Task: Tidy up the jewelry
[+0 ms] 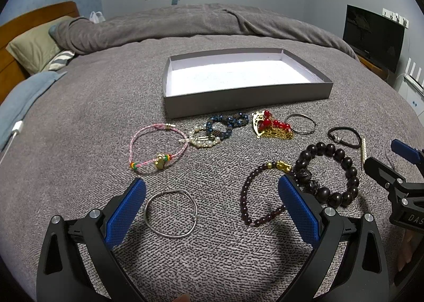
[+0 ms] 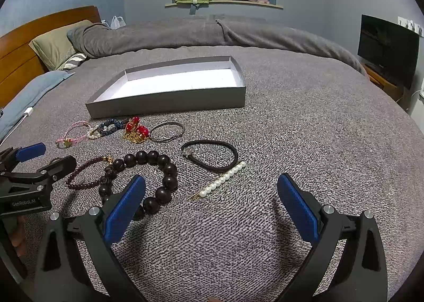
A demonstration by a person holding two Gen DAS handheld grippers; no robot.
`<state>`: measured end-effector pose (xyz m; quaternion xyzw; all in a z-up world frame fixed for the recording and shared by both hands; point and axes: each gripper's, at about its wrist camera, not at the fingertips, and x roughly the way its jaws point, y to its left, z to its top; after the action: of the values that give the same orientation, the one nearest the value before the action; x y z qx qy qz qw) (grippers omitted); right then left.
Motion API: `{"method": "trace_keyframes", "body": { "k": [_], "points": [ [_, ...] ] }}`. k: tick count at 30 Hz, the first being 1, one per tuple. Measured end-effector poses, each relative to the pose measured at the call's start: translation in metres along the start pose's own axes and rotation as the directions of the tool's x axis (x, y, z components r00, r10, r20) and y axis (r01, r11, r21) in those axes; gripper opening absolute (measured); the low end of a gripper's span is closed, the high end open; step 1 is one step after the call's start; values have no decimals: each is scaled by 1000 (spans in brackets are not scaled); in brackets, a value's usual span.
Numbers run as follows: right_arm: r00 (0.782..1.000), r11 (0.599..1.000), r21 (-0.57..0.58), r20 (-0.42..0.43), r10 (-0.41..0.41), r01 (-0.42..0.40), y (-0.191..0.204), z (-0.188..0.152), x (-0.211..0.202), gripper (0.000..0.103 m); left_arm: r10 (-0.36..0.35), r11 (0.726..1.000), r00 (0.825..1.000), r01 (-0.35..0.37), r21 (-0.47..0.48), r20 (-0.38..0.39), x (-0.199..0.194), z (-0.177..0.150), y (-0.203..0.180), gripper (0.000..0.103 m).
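Jewelry scattered on a grey knit blanket (image 1: 212,262) covering a bed, none of it in the shallow grey cardboard box with white inside (image 1: 246,95) that sits beyond the pieces. Row just in front of the box, left to right in the left wrist view: pink cord bracelet with gold charm and coloured beads (image 1: 156,149), pearl-and-gold hair clip (image 1: 202,140) touching a dark blue beaded bracelet (image 1: 228,123), gold chain with red beads (image 1: 273,127), thin silver bangle (image 1: 302,123), black cord bracelet with metal clasp (image 1: 344,136). Nearer row: bent silver wire bangle (image 1: 171,213), small dark-purple bead bracelet with gold charm (image 1: 261,193), large dark wooden bead bracelet (image 1: 328,173) touching it. Straight pearl hair pin on a gold bar (image 2: 220,182) lies just beside the black cord bracelet.

Left gripper (image 1: 212,209) spread wide, holding nothing; wire bangle sits between its blue-padded fingers (image 1: 127,211), right finger overlaps the purple bead bracelet in view. Right gripper (image 2: 212,201) also spread wide, empty, pearl pin between its fingers, left finger over the wooden beads. Contact with the blanket cannot be told.
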<state>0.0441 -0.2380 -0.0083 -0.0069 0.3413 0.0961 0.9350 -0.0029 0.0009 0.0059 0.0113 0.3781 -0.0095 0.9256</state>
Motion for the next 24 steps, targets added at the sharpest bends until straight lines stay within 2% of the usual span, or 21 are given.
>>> {"method": "trace_keyframes", "body": {
  "k": [11,14,17,21,24],
  "points": [
    [1000,1000,-11,-16,17,-18,0,-1,3,98,-36,999,999,36,14,0,-4,0,7,99],
    [999,999,-32,16,32,-31,-5,1,-7,98,-32,999,998,31,21,51,-16,-2,20,99],
    [997,997,-35,45,68,-67,-15,5,-15,98,-25,1000,999,24,10,48,-17,-7,33,99],
    [997,997,-1,13,82,-82,-31,8,-12,98,-18,999,1000,19,-38,15,-10,-12,52,98],
    [994,994,24,-19,108,-107,-39,7,-9,98,-45,998,999,45,-41,8,-9,-15,57,97]
  ]
}}
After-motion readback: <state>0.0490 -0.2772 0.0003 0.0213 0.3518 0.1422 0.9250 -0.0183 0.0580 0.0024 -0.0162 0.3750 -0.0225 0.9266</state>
